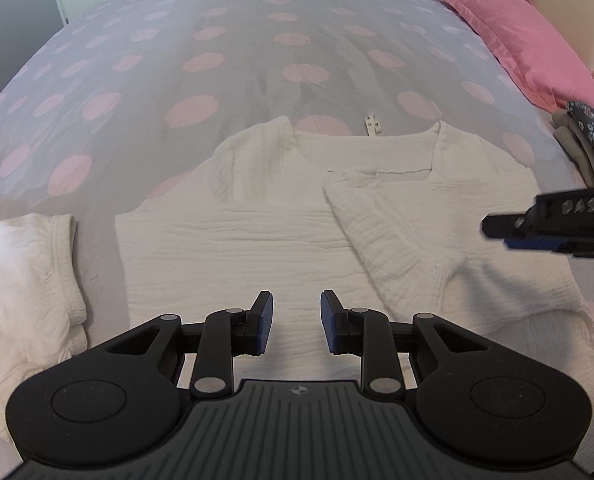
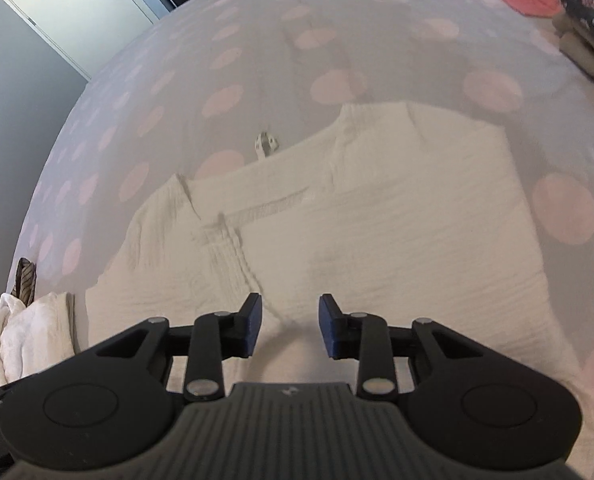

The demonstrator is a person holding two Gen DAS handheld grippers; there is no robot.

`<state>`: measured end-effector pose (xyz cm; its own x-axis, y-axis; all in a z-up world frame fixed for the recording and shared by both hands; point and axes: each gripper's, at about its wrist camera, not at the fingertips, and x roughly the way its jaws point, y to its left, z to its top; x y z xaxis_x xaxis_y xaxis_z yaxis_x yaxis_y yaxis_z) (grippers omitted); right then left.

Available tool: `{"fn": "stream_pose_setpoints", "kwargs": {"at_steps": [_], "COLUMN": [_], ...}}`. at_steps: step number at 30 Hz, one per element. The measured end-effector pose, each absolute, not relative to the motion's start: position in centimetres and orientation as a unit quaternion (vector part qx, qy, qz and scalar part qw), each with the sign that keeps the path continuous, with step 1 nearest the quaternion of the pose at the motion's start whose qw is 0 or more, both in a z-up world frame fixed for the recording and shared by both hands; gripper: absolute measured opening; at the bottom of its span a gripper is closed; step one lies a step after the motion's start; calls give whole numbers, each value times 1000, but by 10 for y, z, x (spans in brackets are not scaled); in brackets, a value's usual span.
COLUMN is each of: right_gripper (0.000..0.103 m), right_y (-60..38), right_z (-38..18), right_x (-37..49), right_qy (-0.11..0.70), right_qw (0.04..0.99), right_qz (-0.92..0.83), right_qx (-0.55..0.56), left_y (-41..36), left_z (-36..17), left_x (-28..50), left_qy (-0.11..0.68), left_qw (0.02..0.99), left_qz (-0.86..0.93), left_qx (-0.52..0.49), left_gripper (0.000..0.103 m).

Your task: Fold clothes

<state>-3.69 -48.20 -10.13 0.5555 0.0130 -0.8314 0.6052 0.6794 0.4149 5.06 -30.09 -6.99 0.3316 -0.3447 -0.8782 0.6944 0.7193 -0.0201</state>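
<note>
Two grippers hang above a bed (image 1: pixel 109 60) covered in a grey spread with pink dots, and we see both sets of jaws standing apart with nothing between them. The left gripper (image 1: pixel 297 322) hovers over the near, lower part of a white crinkled top (image 1: pixel 233 248), which lies flat in the middle of the bed near its front edge, neckline pointing away from us. One sleeve (image 1: pixel 381 224) of the top is folded in across the chest; a small label (image 1: pixel 372 123) pokes out beyond the neckline. The right gripper (image 2: pixel 290 326) hovers over the same top (image 2: pixel 397 232), just above that folded sleeve (image 2: pixel 233 256); in the left view its tip comes in from the right edge. At the bed's left edge we find a bunched white garment (image 1: pixel 21 280), and at the right edge a stack of folded clothes (image 1: pixel 589 144) beside a pink pillow (image 1: pixel 525 40). A door (image 2: pixel 85 4) shows beyond the bed's far corner.
</note>
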Motion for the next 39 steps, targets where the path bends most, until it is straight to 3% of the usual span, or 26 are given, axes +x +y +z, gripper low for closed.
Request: {"fn": "stream_pose_setpoints", "kwargs": {"at_steps": [5, 11, 17, 23, 31, 35, 39], "right_gripper": [34, 9, 5, 5, 15, 27, 30], "right_y": [-475, -465, -442, -407, -400, -420, -441], "right_z": [-117, -113, -96, -92, -88, -79, -71], "right_x": [-26, -20, -12, 0, -6, -25, -45], "right_qy": [451, 450, 439, 447, 454, 443, 431], "right_qw": [798, 807, 828, 841, 842, 842, 842], "right_qz": [-172, -163, -129, -53, -30, -57, -85], "right_qx": [361, 347, 325, 302, 289, 302, 313], "left_y": [-302, -300, -293, -276, -266, -269, -272], "left_z": [-74, -79, -78, -76, -73, -73, -72], "left_x": [52, 60, 66, 77, 87, 85, 83], "left_qy": [480, 489, 492, 500, 507, 508, 511], "left_qw": [793, 793, 798, 805, 810, 807, 805], "left_qz": [-324, -310, -291, -261, -245, -260, -269], "left_qx": [190, 192, 190, 184, 163, 153, 138], "left_gripper": [24, 24, 24, 24, 24, 24, 26]}}
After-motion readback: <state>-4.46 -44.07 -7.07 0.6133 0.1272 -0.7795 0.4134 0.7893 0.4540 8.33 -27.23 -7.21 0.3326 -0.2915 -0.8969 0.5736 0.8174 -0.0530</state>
